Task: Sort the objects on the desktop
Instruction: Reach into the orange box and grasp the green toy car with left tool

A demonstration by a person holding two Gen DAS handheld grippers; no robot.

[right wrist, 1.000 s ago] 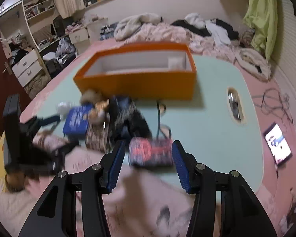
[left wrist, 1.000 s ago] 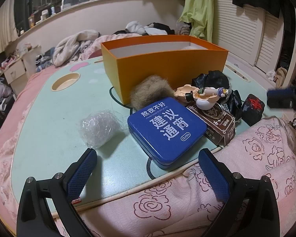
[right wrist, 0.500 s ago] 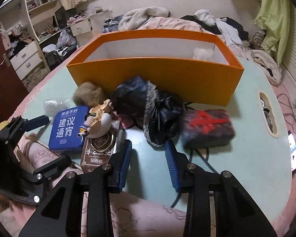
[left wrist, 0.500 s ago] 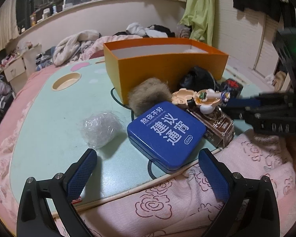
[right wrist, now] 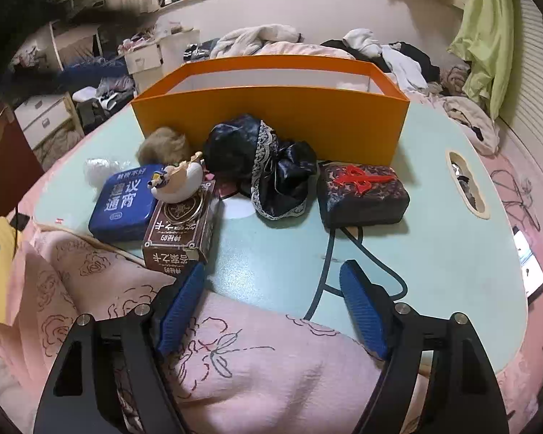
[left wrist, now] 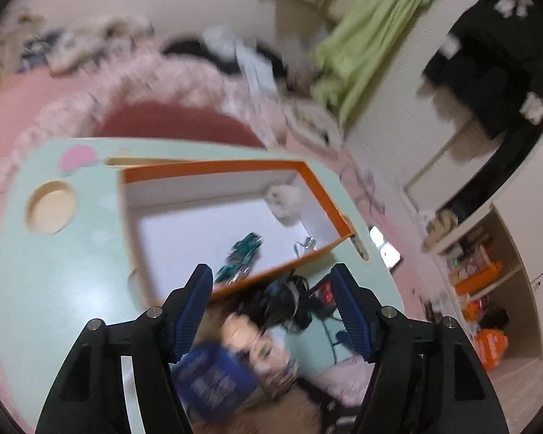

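Observation:
An orange box (right wrist: 271, 123) stands on the mint table (right wrist: 434, 224). In front of it lie a blue tin (right wrist: 121, 202), a brown carton (right wrist: 182, 233) with a small figurine (right wrist: 177, 181) on top, a black lace cloth (right wrist: 268, 170), a dark pouch with red print (right wrist: 360, 195), a fur ball (right wrist: 164, 146) and a clear wrap ball (right wrist: 97, 170). My right gripper (right wrist: 271, 307) is open and empty at the table's near edge. My left gripper (left wrist: 271, 303) is open and empty, high above the orange box (left wrist: 231, 217), in a blurred view.
Inside the box lie a teal item (left wrist: 240, 256) and a white fluffy item (left wrist: 284, 202). A pink quilt (right wrist: 235, 354) covers the near edge. A black cable (right wrist: 329, 253) runs across the table. The table has a round cup hole (left wrist: 50, 208) and a slot (right wrist: 467, 184).
My left gripper has risen sharply and tilted down over the orange box, and its jaws have narrowed. My right gripper has pulled back to the table's near edge and opened wider.

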